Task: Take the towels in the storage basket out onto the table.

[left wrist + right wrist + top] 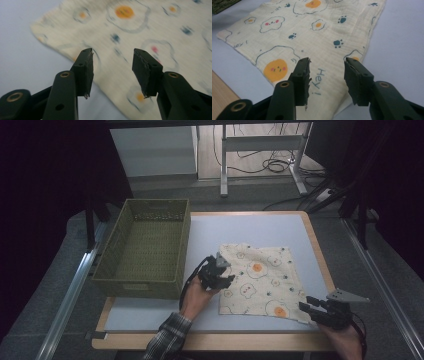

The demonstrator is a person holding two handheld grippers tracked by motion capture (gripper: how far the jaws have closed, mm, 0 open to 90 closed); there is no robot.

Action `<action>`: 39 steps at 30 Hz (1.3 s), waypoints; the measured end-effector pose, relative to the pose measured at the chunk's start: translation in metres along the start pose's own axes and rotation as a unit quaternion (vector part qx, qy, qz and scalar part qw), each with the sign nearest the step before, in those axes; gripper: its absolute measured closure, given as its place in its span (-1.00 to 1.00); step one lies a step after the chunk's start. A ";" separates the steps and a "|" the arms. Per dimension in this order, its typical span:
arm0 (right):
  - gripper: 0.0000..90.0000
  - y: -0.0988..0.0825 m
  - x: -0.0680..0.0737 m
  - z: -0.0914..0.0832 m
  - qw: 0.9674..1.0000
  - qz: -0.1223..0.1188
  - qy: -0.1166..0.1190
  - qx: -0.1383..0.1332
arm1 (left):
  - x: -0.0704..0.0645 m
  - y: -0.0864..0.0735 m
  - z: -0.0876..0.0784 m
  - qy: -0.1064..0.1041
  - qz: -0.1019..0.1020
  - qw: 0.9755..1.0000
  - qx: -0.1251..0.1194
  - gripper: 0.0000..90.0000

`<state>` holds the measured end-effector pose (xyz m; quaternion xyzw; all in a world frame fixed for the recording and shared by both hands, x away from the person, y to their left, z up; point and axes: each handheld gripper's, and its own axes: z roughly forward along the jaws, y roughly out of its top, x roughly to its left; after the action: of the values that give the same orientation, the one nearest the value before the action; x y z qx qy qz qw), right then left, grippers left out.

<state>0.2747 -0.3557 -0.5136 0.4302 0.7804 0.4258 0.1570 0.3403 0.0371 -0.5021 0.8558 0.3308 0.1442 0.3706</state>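
Lying flat on the pale surface (pixel 165 312), the egg-print cloth (pixel 262 282) has a claw at each near corner.

Left claw (pixel 225 270) hovers over the cloth's left edge, just beside the green woven basket (pixel 145 245); its jaws stand spread with nothing gripped between them. Right claw (pixel 306 306) sits at the cloth's near right corner, jaws likewise parted above the fabric, close to the printed "Hey!" (pixel 319 81), pinching nothing.
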 end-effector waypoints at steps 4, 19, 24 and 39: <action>0.37 -0.004 0.000 -0.003 1.000 -0.002 0.001 0.013 | -0.015 -0.034 -0.011 -0.029 -0.009 0.999 -0.008 0.13; 0.70 -0.016 0.014 -0.002 0.997 -0.042 -0.041 0.040 | -0.049 -0.062 -0.009 -0.040 0.011 0.999 -0.018 0.78; 0.95 -0.016 0.016 -0.002 0.998 -0.039 -0.024 0.047 | -0.046 -0.063 -0.013 -0.050 0.005 0.999 -0.013 0.99; 0.99 -0.018 0.041 -0.012 0.997 -0.054 0.015 0.053 | -0.056 -0.090 -0.049 -0.074 -0.013 0.997 -0.014 0.97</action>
<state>0.2340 -0.3338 -0.5161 0.3884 0.8262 0.3815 0.1447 0.2332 0.0711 -0.5343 0.8547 0.3114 0.0804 0.4074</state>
